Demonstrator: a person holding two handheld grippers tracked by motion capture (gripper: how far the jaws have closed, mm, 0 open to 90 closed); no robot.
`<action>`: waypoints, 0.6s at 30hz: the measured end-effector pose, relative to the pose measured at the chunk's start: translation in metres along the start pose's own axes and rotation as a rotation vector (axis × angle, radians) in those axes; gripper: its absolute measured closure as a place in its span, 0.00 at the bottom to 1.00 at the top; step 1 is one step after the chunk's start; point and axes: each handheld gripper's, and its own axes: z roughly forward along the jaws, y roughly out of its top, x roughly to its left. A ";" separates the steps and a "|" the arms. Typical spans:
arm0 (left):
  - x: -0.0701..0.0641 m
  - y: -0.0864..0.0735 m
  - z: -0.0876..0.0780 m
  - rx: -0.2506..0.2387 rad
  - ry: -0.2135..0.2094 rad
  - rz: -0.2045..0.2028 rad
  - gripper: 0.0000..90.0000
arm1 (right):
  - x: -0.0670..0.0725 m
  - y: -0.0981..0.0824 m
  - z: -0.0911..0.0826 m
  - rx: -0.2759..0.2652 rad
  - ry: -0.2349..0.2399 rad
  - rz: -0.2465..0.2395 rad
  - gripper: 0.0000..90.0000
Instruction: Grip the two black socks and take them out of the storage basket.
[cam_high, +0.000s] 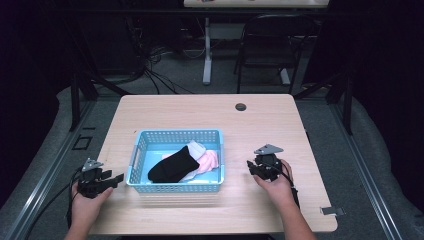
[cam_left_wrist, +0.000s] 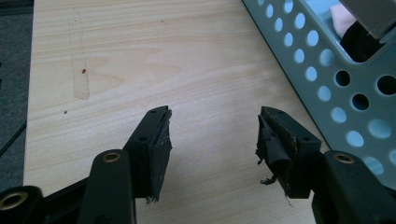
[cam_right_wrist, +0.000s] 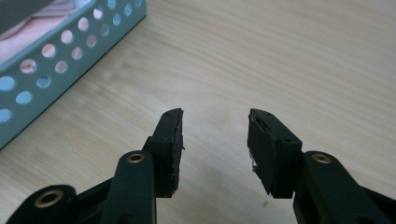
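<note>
- Presently the left gripper (cam_high: 118, 177) rests on the desk (cam_high: 260, 125), fingers (cam_left_wrist: 156, 140) apart with nothing between them.
- Just to their right sits the blue basket (cam_high: 137, 157), holding a black sock (cam_high: 172, 167) and pink cloth (cam_high: 209, 161).
- Across the basket, the right gripper (cam_high: 250, 165) has its fingers (cam_right_wrist: 170, 140) parted and bare, basket to their left.

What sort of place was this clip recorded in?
Probably a lab or office workroom set up for recording: a light wooden desk with a cable grommet hole, a black folding chair behind it, tangled black floor cables, and dark curtains around.
</note>
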 end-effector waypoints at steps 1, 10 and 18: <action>0.000 0.000 0.000 -0.003 0.002 -0.002 0.49 | 0.000 -0.001 0.002 -0.002 0.010 0.017 0.62; -0.003 -0.002 -0.003 0.004 -0.008 0.057 0.46 | 0.001 0.000 0.000 0.033 0.067 0.064 0.68; -0.004 0.000 -0.001 0.022 -0.004 0.046 0.34 | 0.009 0.005 -0.004 0.018 0.097 0.060 0.66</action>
